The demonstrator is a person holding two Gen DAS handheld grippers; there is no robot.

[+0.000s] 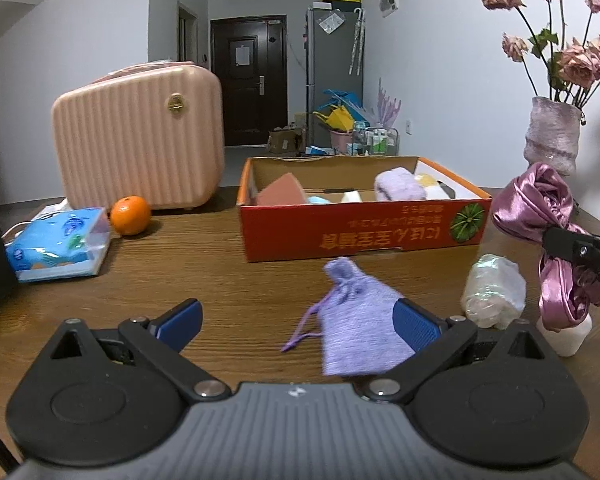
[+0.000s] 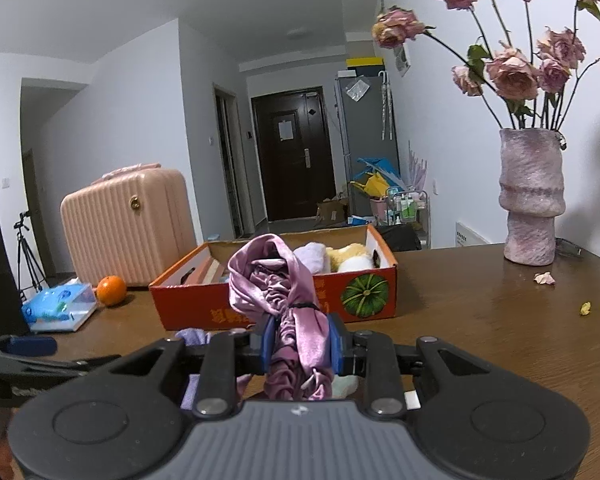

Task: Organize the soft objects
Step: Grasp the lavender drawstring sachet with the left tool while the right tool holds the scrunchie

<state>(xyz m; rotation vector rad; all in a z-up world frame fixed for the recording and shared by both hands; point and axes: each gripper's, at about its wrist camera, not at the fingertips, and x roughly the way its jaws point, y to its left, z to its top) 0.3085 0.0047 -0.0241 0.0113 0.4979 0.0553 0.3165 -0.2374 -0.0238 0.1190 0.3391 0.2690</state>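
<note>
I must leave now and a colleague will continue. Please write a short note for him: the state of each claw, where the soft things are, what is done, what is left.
Right claw: shut on the pink satin cloth, held above the table, in front of the orange box.
Left claw: open, empty, just above the table; the lilac drawstring pouch lies against its right finger.
Done: a lilac towel and other soft things are already in the box.
Left: drop the satin cloth in the box, then the pouch. The wrapped bundle beside the pouch probably goes in too.
</note>
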